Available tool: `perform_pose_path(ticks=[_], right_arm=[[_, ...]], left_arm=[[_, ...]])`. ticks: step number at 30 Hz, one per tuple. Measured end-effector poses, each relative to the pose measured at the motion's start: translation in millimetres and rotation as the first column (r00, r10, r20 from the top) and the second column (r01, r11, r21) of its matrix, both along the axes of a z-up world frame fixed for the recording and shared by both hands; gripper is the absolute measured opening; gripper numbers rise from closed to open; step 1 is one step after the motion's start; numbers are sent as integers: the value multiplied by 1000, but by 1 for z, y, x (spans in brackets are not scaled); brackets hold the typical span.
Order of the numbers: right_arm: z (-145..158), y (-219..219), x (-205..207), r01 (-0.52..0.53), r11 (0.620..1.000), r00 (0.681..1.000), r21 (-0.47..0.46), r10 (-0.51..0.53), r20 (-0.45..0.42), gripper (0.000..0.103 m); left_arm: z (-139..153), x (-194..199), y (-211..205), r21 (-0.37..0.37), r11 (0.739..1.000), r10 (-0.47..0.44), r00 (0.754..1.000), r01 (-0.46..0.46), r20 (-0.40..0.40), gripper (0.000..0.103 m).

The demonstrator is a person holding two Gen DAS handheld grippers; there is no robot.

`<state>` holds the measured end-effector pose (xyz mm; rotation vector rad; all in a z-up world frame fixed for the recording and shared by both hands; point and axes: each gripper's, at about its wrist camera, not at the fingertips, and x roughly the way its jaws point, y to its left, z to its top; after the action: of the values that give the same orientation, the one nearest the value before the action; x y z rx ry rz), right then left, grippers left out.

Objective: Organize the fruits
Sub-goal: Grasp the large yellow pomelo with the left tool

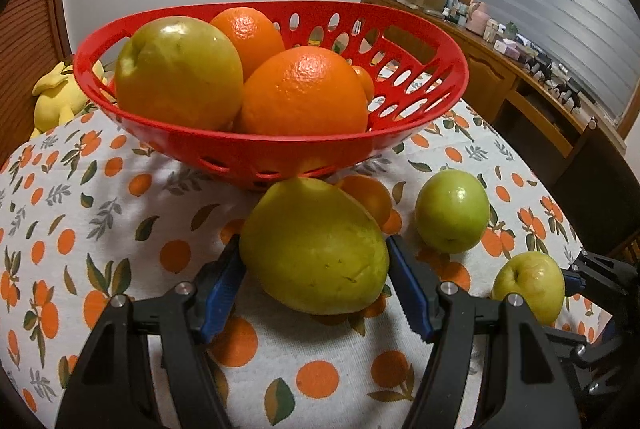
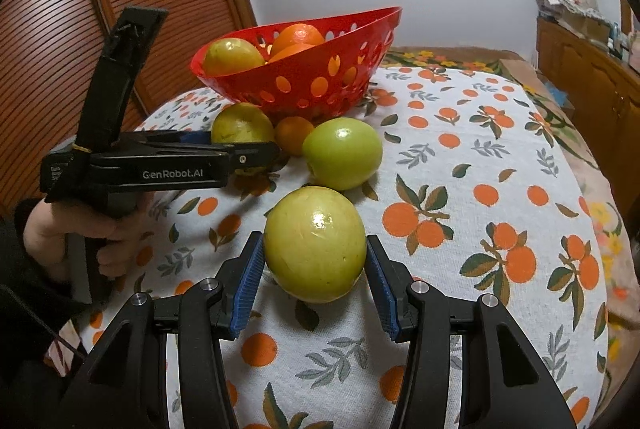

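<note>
Both grippers were at fruit on the tabletop, in front of the red basket.

The left gripper had its jaws around the big yellow-green pear, which lay just in front of the basket. The left pad looked to be touching the skin; on the right a thin gap may have remained, so a firm grip could not be told. The right gripper had its jaws closed against the sides of a yellow-green apple, the fruit nearest the tabletop's front edge, resting on the cloth.

Loose fruit left: a green apple and a small orange, touching or nearly so, between the held fruit and the basket. In the basket were another large yellow-green fruit and oranges (already fairly full on one side).

Handling, as a judgement — the pear looked heavy, firm and waxy, and tapered, so it would likely slip forward if pinched near the narrow end; better to hold it across the widest belly. The apple looked lighter, round and glossy — hold it across the equator, with moderate squeeze to avoid bruising.
</note>
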<state>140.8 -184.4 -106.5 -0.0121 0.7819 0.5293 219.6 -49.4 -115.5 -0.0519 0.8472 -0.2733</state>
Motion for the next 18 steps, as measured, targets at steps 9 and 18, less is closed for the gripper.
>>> perform_pose_path(ticks=[9, 18], right_arm=[[-2, 0, -1, 14, 1000, 1000, -8, -14, 7, 51], [-1, 0, -2, 25, 1000, 1000, -17, -25, 18, 51]], left_arm=[[2, -11, 13, -43, 999, -7, 1000, 7, -4, 68], [13, -36, 24, -64, 998, -20, 999, 22, 33, 68]])
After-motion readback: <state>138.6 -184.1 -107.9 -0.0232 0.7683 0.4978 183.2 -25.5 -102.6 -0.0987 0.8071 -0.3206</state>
